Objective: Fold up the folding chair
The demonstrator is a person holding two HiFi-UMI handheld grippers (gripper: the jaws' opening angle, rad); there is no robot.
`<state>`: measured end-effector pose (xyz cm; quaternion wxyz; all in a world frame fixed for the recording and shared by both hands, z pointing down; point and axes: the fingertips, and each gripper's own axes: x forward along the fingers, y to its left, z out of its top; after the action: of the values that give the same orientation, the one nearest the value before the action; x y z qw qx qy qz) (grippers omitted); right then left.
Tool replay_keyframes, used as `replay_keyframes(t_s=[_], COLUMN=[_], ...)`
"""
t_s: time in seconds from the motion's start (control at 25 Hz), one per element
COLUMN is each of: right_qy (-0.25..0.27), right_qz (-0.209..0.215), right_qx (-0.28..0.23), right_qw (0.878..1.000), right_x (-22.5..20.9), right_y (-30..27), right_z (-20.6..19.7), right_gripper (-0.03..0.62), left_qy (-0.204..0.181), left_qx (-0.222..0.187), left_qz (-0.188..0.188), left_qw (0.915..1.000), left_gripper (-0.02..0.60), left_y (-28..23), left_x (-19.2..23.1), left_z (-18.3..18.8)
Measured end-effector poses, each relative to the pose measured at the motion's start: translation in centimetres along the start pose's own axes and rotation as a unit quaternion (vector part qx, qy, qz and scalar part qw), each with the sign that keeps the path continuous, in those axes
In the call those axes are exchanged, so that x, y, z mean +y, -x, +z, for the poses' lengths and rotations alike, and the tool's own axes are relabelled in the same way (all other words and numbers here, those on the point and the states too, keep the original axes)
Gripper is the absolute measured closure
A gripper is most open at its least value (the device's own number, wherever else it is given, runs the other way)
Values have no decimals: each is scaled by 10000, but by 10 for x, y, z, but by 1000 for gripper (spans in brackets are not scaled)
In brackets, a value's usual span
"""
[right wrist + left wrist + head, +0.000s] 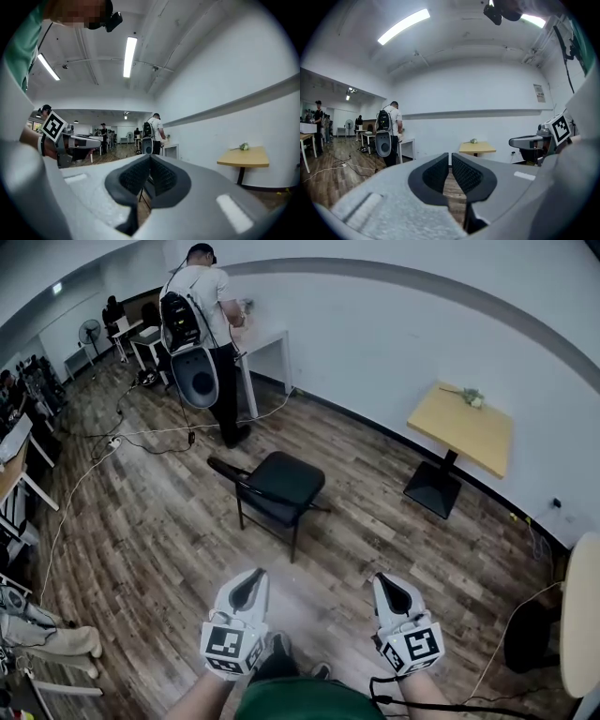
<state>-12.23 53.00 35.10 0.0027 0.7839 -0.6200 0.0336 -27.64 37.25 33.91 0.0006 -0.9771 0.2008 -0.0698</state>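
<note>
A black folding chair (278, 488) stands unfolded on the wood floor in the middle of the head view, its seat flat. My left gripper (251, 577) and right gripper (386, 583) hover side by side well short of the chair, both shut with nothing between the jaws. In the left gripper view my left gripper (450, 161) hides the chair. The right gripper view shows my right gripper (150, 164) with a thin chair leg (140, 193) peeking below the jaw gap.
A person with a backpack (202, 324) stands at a white table (262, 348) beyond the chair. A small wooden table (466, 427) on a black base sits at the right wall. Cables (141, 437) trail across the floor on the left, beside desks and clutter.
</note>
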Motion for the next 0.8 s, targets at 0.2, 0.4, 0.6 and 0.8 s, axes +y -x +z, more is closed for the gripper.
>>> replay_keyframes(t_s=[0.2,0.4,0.6,0.8], right_qy=[430,393,600,570], right_qz=[158,550,636,751], right_qx=[53,49,273,882], right_qw=[9989,9977,9958,9916], right_x=[3,-2,-18,-35], right_y=[-17,-45,-86,-143], right_z=[-5,-5,-5,-20], right_gripper=[591,591,591,591], left_qy=[77,-27,-22,57], left_qx=[173,275,251,288], left_qz=[64,-7,-126,-440], left_qw=[9998,9996,9996,9986], left_gripper=[554,554,554,555], left_y=[-16,-50,-96,-149], left_x=[13,23,46,75], left_z=[-14,-22,-21,-24])
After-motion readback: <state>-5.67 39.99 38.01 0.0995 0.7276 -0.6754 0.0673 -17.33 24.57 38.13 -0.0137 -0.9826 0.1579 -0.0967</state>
